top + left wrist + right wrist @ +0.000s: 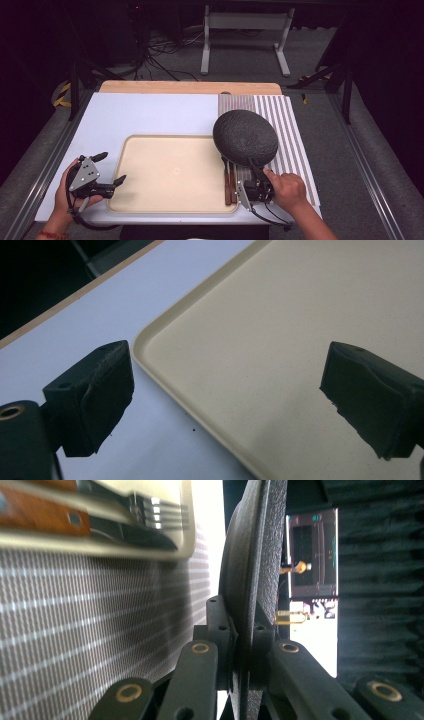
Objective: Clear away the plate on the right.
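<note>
A dark, rough-textured round plate [245,138] hangs tilted above the striped placemat [285,120], held by its near rim in my right gripper [256,172]. In the right gripper view the plate [252,555] stands edge-on with both jaws pressed on it, my right gripper [245,640] shut on the rim. My left gripper [111,167] rests at the left edge of the cream tray [172,172], open with nothing between its fingers. In the left gripper view its left gripper [227,400] spans the tray's corner [150,335].
Wooden-handled cutlery [229,182] lies at the tray's right edge, beside the placemat; a fork [145,510] and wooden handle show in the right gripper view. A white mat [145,115] covers the table, with a wooden board [190,87] behind. Cables and a stand lie beyond.
</note>
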Demonstrator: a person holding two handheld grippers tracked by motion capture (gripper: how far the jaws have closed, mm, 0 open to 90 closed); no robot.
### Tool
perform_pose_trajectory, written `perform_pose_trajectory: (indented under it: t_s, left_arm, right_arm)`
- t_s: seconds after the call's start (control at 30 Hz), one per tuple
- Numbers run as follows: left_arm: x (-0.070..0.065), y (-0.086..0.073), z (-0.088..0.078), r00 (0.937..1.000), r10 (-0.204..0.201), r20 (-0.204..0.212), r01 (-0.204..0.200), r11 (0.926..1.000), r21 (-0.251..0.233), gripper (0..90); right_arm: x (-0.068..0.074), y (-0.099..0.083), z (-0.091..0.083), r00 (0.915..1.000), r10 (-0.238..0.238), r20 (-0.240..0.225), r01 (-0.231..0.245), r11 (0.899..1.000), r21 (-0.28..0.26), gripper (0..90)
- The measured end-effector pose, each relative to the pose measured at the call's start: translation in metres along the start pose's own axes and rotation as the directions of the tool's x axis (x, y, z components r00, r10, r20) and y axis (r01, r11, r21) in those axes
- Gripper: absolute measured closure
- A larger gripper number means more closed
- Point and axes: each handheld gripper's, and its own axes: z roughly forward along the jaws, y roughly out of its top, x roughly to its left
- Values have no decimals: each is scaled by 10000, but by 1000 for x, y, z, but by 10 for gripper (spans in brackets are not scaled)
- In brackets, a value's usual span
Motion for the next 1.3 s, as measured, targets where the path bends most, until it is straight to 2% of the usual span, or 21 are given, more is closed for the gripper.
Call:
perform_pose_trajectory:
  t_s: [0.2, 0.37, 0.53, 0.67, 0.9, 1.03, 1.23, 1.27, 1.3]
  left_arm:
    - [0, 0, 0, 10000, 21, 15, -21, 10000, 9, 78]
    - [0, 0, -1, 10000, 9, 5, -9, 10000, -4, 79]
    - [0, 0, 0, 10000, -30, 8, 30, 10000, -10, 79]
    - [1, 1, -1, 9999, 105, -12, -105, 9999, -28, 79]
    - [0, 0, -2, 10000, -20, 17, 20, 10000, -97, 78]
    - [1, 0, -4, 10000, -41, 20, 41, 9998, -217, 78]
    - [2, 1, -6, 10000, -28, 25, 29, 9995, -323, 76]
    - [2, 1, -6, 9999, -103, 61, 105, 9992, -375, 76]
    - [3, 1, -6, 9999, -156, 59, 158, 9991, -382, 76]
  right_arm:
    - [0, 17, -2, 9999, -112, -65, 109, 9985, -532, 859]
    - [3, 32, -4, 9998, -11, -205, -6, 9965, -830, 859]
    - [7, 46, -7, 9986, -364, -391, 311, 9911, -1291, 859]
    - [10, 58, -9, 9974, -498, -522, 402, 9846, -1703, 859]
    - [17, 80, -11, 9930, -912, -756, 716, 9704, -2307, 859]
    - [21, 96, -12, 9884, -1219, -902, 925, 9561, -2780, 859]
    - [26, 109, -13, 9834, -1480, -1048, 1090, 9444, -3101, 859]
    - [26, 113, -14, 9811, -1641, -1024, 1239, 9397, -3189, 858]
    - [26, 113, -14, 9811, -1641, -1024, 1239, 9397, -3189, 858]
